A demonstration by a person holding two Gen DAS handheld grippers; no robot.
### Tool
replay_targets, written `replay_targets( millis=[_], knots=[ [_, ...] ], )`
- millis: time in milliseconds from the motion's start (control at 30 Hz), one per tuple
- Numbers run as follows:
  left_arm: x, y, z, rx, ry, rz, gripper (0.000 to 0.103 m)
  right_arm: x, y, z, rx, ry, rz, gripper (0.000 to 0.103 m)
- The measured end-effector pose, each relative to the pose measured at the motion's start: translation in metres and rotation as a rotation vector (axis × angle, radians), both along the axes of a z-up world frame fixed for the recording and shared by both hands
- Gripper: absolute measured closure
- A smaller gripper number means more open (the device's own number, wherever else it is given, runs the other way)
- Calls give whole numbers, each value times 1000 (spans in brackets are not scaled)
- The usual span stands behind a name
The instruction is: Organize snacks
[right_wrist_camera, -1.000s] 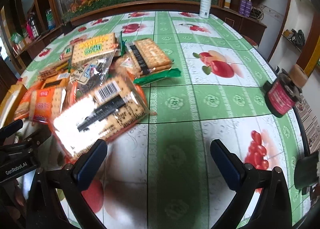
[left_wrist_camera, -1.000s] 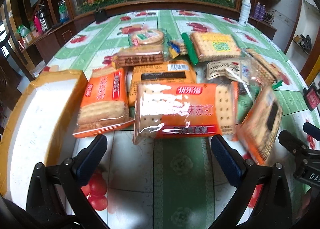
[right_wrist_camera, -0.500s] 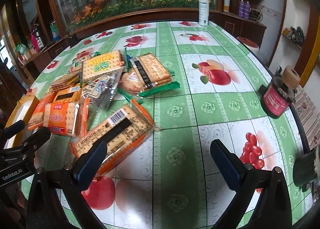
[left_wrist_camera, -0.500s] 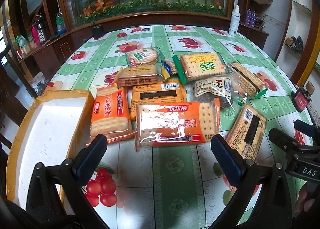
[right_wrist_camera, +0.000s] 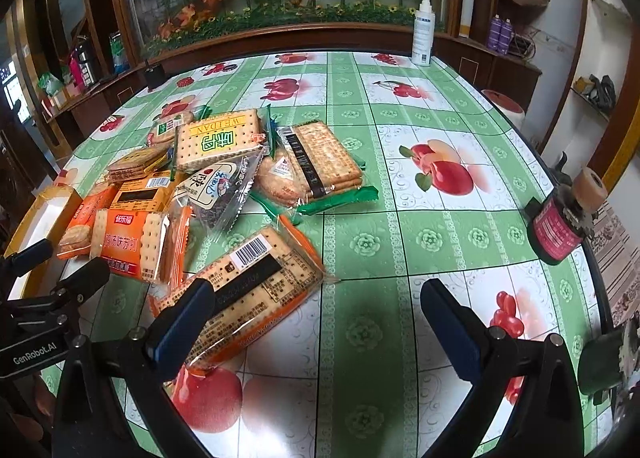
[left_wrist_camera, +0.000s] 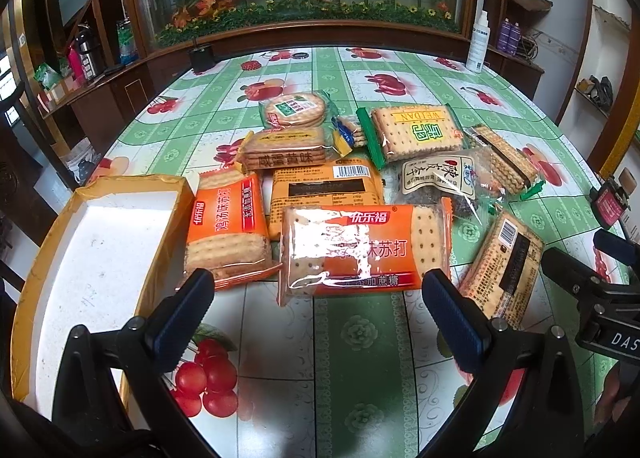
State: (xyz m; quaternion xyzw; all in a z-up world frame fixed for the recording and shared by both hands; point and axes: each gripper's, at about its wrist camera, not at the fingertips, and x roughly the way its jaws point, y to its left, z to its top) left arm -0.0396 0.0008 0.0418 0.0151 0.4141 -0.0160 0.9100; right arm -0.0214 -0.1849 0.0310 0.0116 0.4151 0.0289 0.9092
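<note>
The left gripper (left_wrist_camera: 316, 308) stands wide apart and holds nothing, its blue pads low in the frame; just above the gap between them lies an orange soda-cracker pack (left_wrist_camera: 366, 248) on the green fruit-print table (left_wrist_camera: 360, 358). To that pack's left rests a second orange pack (left_wrist_camera: 226, 223), touching the wall of a shallow yellow-rimmed box (left_wrist_camera: 168, 234) at the left edge. More snacks — a WEIDAN cracker pack (left_wrist_camera: 416, 133), a round biscuit pack (left_wrist_camera: 296, 109), a dark plum pouch (left_wrist_camera: 440, 177) — crowd the frame's centre.

The right gripper (right_wrist_camera: 316, 310) is likewise wide and empty; its left pad overlaps a barcoded cracker pack (right_wrist_camera: 248, 290) in the lower left. A red canister (right_wrist_camera: 558, 225) sits at the right edge.
</note>
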Motion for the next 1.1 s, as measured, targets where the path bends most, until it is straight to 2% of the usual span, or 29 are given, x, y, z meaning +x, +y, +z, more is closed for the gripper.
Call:
replay_targets(
  millis=[1100],
  knots=[
    [6, 2, -1, 18, -4, 17, 0, 8, 6, 0, -28, -3, 13, 0]
  ],
)
